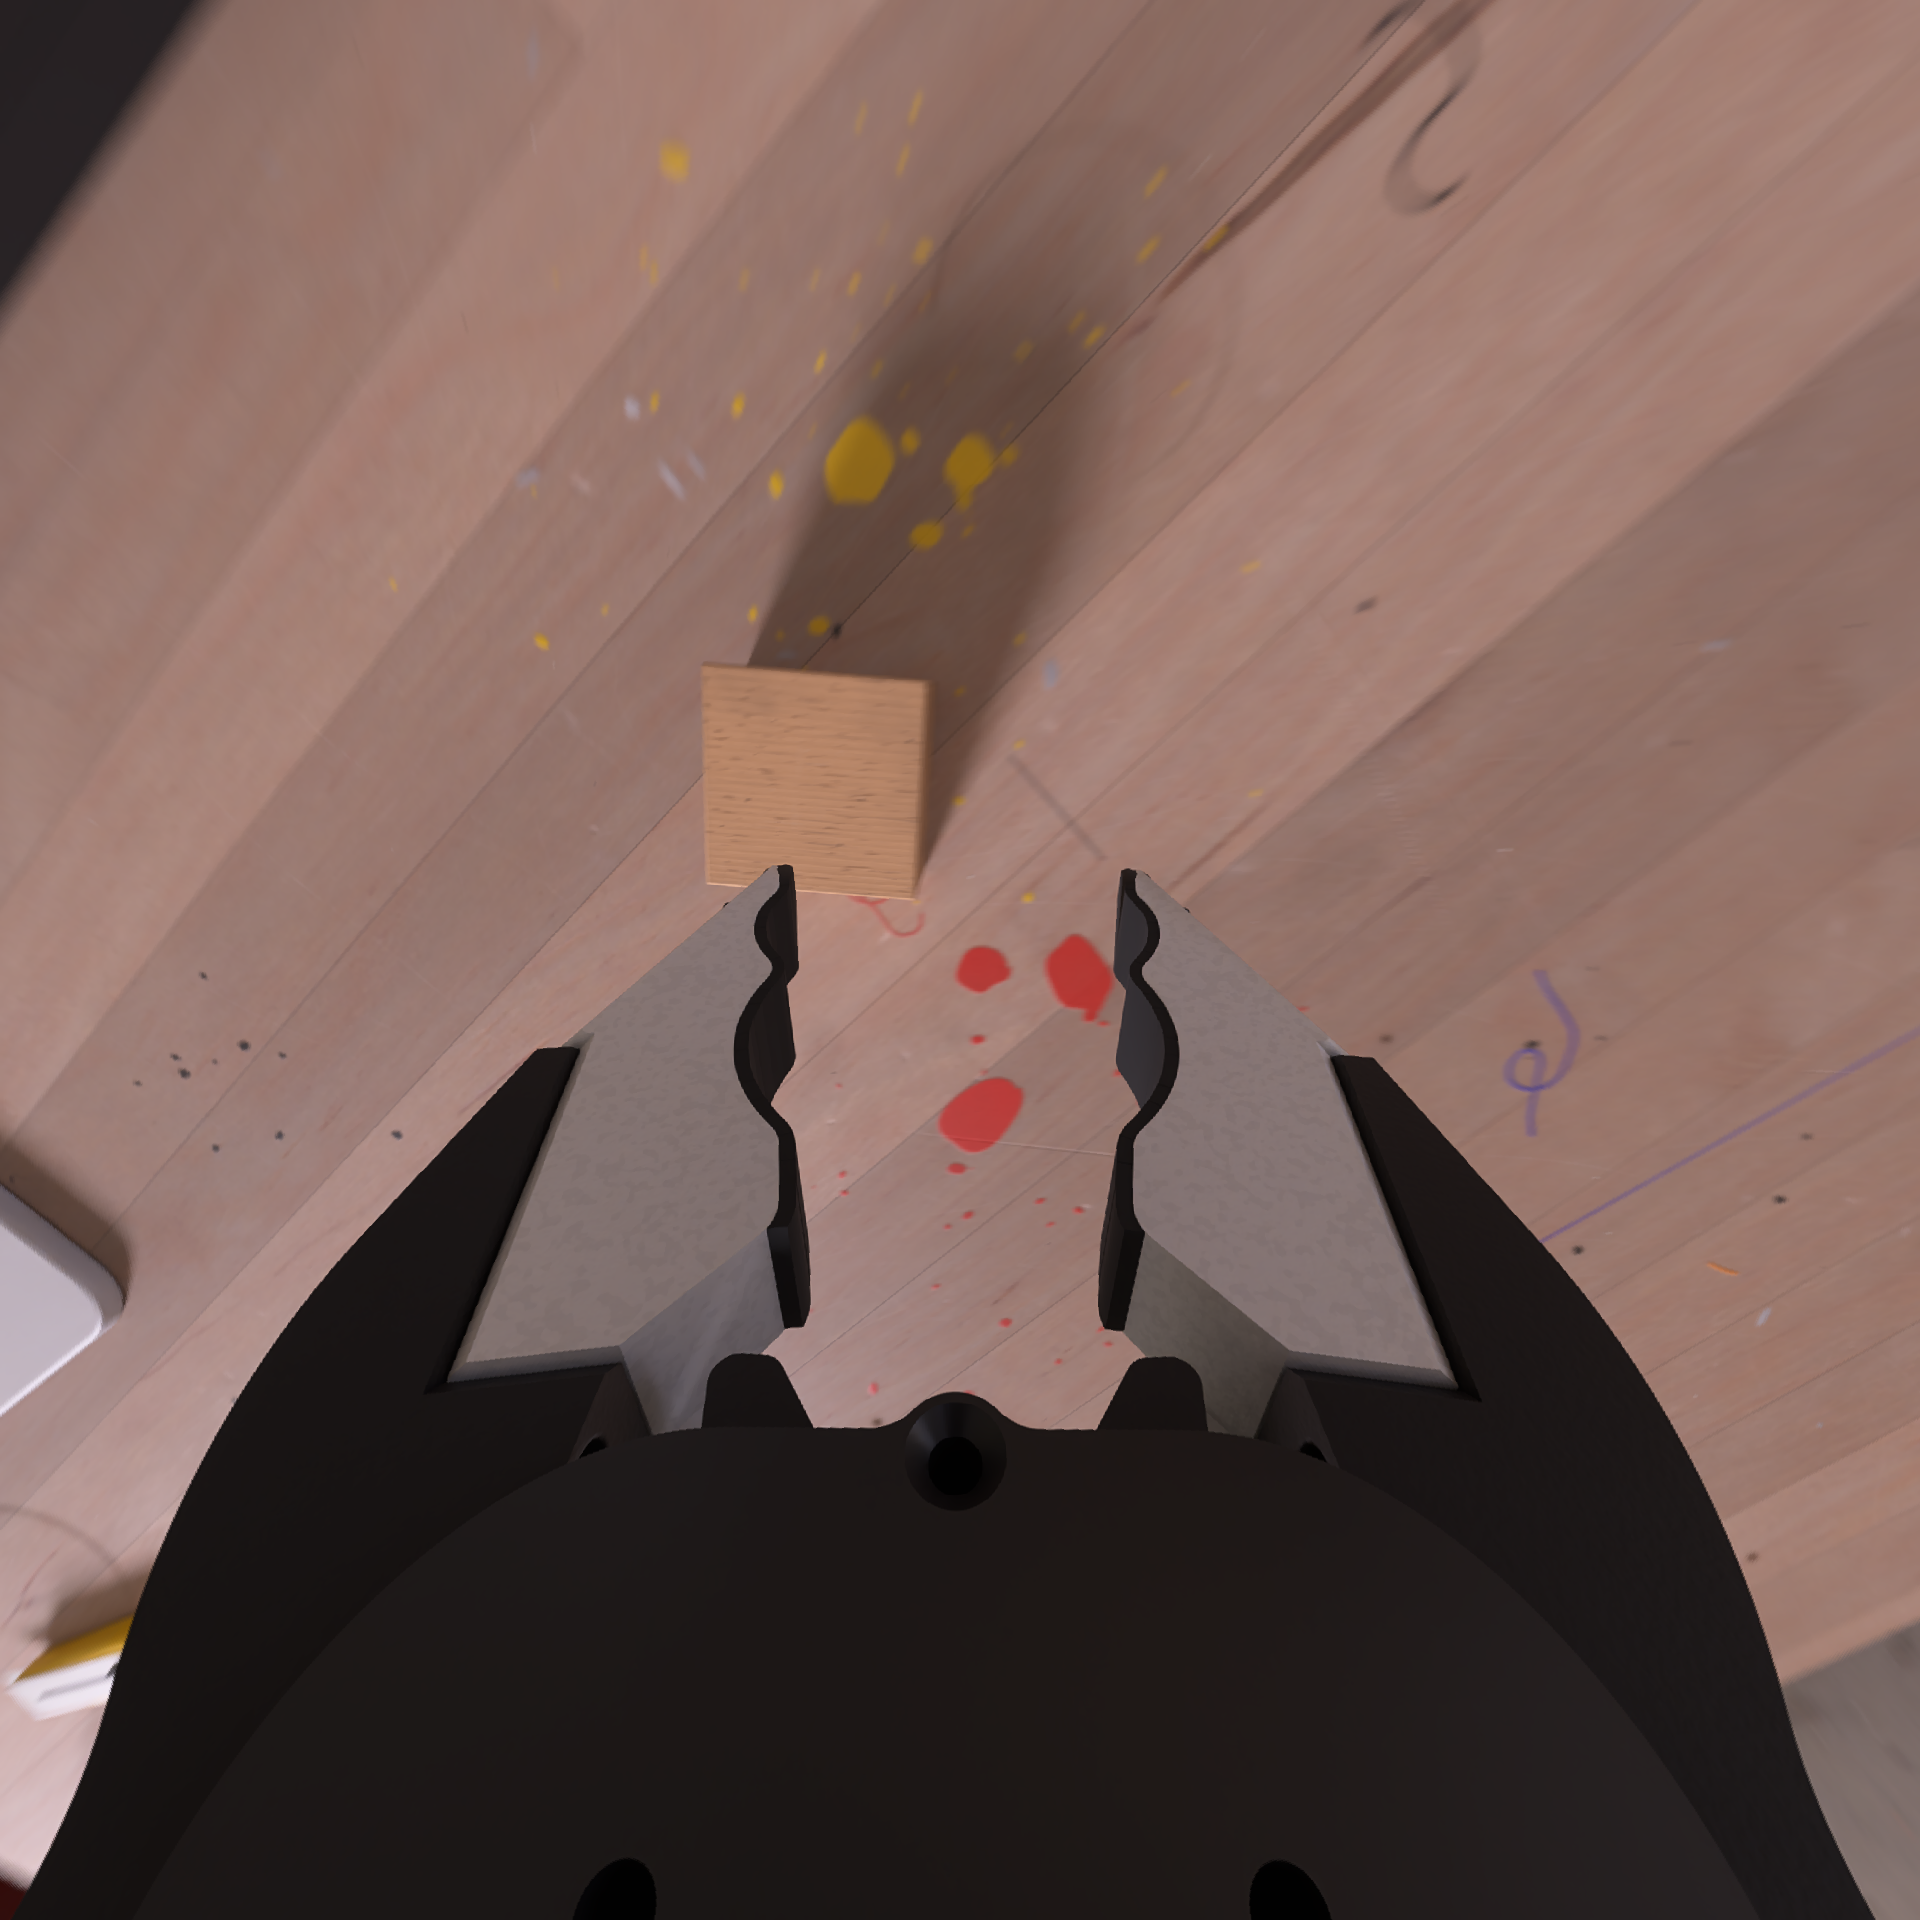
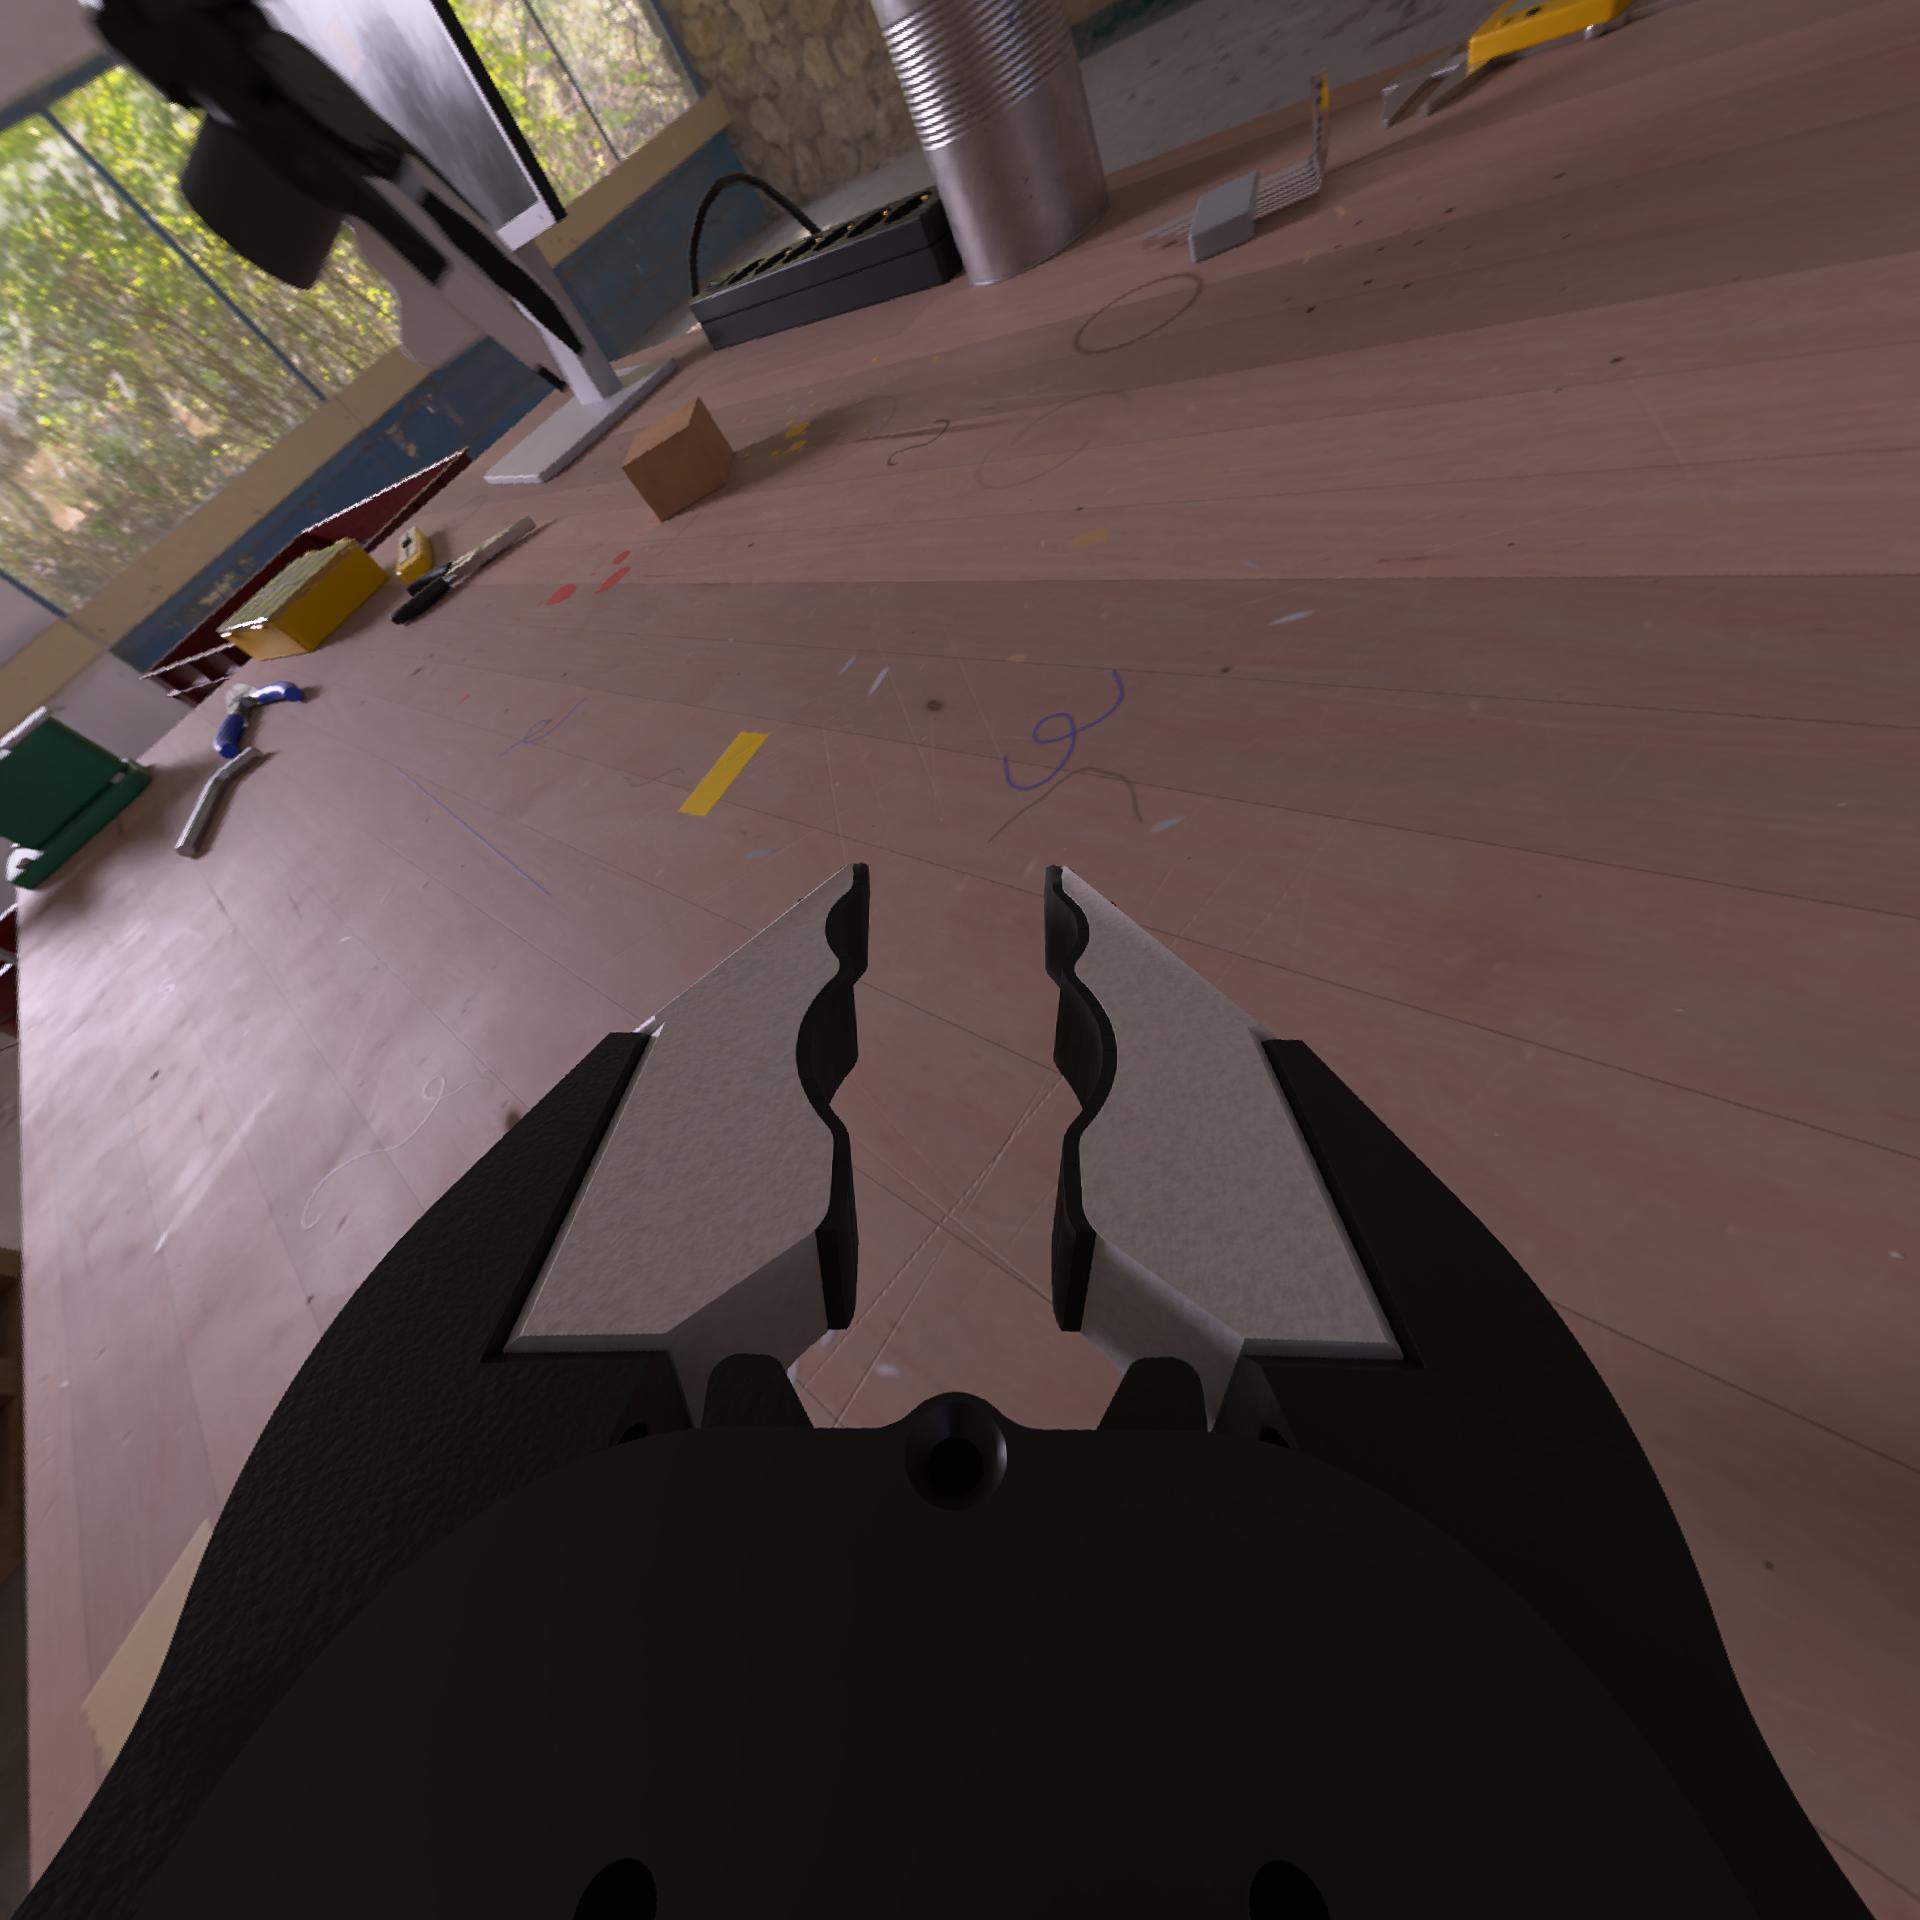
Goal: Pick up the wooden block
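Above the paint-spattered surface (image 1: 1351,520), the left tongs (image 1: 954,883) hung released and empty. The wooden block (image 1: 814,779) lay on the boards just ahead, offset left of the gap, level with the left finger (image 1: 665,1132). Risk: an uncorrected descent would likely land that finger on the block and tip or shove it. The right tongs (image 2: 956,883), also released and empty, stood well apart.

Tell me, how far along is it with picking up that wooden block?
Early. Done: the left gripper is above the table, open, near the light-brown wooden cube. In hand: lining up, since the cube sits ahead and left of its gap. Left: closing and lifting. The right gripper is open, empty, far from the cube.
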### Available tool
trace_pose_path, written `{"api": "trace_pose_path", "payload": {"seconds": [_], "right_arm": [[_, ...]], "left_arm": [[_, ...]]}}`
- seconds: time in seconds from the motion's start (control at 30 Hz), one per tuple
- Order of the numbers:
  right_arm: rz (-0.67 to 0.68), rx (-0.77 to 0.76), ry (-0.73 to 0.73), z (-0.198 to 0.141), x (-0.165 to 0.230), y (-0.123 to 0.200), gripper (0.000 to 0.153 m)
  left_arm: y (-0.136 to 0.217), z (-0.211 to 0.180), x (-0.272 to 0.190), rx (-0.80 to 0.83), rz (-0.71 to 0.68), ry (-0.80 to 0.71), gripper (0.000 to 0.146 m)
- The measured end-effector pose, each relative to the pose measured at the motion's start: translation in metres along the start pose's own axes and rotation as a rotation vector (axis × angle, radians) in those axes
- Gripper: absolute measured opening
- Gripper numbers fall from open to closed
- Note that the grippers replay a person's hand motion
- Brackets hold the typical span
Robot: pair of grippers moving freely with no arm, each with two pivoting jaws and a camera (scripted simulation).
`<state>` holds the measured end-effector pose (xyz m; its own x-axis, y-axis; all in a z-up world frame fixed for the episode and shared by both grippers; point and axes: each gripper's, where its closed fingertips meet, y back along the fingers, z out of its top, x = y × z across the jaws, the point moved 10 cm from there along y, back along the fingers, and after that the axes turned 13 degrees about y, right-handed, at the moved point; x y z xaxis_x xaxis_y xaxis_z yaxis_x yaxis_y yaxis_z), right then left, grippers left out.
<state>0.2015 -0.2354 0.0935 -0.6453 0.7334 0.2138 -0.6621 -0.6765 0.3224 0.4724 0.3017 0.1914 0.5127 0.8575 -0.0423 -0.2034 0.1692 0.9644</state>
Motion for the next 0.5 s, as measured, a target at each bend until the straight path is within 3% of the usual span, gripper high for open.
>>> {"api": "trace_pose_path", "payload": {"seconds": [0.2,0.5], "right_arm": [[0.026,0.036,0.025,-0.003,0.003,-0.004,0.034],[0.078,0.013,-0.028,-0.003,-0.001,-0.004,0.034]], "left_arm": [[-0.058,0.017,0.026,0.212,0.086,0.013,0.070],[-0.086,0.025,0.027,0.378,0.164,-0.066,0.075]]}}
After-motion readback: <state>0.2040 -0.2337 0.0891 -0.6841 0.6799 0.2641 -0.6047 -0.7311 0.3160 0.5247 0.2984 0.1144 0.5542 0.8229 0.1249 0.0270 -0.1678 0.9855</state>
